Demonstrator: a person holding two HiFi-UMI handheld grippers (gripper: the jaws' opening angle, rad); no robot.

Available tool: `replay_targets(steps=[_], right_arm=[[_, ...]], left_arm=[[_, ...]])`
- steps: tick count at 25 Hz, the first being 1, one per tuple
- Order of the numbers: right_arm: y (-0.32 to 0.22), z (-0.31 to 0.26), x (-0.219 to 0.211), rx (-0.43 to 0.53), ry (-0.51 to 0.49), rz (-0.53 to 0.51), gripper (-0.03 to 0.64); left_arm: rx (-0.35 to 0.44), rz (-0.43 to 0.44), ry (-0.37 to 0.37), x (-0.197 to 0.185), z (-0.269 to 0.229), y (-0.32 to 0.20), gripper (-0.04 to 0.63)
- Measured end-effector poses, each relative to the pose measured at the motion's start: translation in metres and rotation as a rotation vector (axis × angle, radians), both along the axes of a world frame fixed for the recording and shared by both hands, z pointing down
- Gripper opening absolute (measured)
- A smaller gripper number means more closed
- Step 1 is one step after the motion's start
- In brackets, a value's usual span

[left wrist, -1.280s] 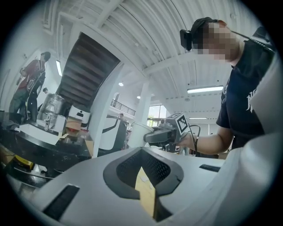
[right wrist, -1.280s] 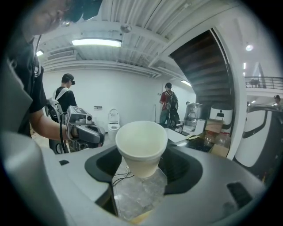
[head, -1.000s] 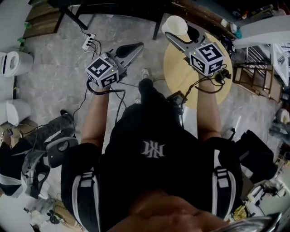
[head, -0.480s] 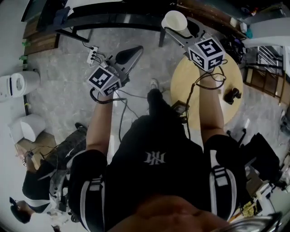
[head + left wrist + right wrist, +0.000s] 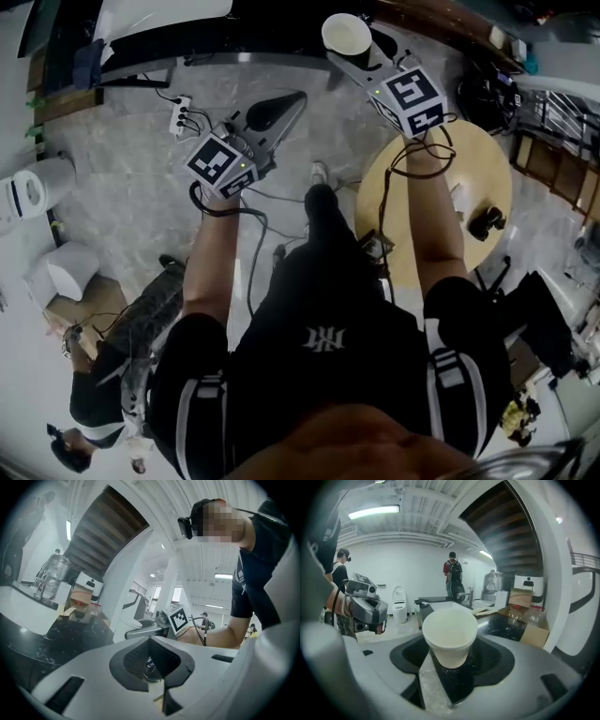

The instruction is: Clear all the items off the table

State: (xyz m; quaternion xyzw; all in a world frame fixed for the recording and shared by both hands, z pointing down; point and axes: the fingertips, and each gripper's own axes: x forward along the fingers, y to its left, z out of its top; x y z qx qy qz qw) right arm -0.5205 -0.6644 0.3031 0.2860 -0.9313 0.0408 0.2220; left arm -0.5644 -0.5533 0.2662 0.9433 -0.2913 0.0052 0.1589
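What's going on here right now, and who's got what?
A person is working with a gripper in each hand. The right gripper holds a white paper cup upright, off the round wooden table and out near a black counter. The left gripper is shut and empty, over the floor. One small dark item sits on the table, so the clearing isn't finished.

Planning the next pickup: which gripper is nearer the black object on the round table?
Right. The right gripper, holding a white cup, is up-left of the black object; the left gripper is farther left.
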Motion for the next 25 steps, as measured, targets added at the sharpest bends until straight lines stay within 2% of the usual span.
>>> replay_targets(steps=[7,16,17,19,25], right_arm=[[-0.016,0.044,-0.012,-0.052,0.032,-0.028,0.298],[-0.029,0.049,-0.011,-0.076,-0.033,-0.037,0.310],[-0.029,0.048,-0.012,-0.071,-0.044,-0.039,0.317],[-0.028,0.041,-0.014,-0.050,-0.082,-0.036,0.410],[-0.010,0.003,-0.002,0.007,-0.110,-0.005,0.422]], left_arm=[[-0.052,-0.019,0.021,-0.003,0.033,-0.024,0.014],[-0.110,-0.029,0.006,0.000,0.048,-0.028,0.014],[-0.109,-0.029,0.005,0.001,0.047,-0.028,0.014],[-0.099,-0.030,0.008,0.001,0.040,-0.026,0.014],[-0.037,-0.039,-0.011,-0.007,0.006,-0.004,0.014]])
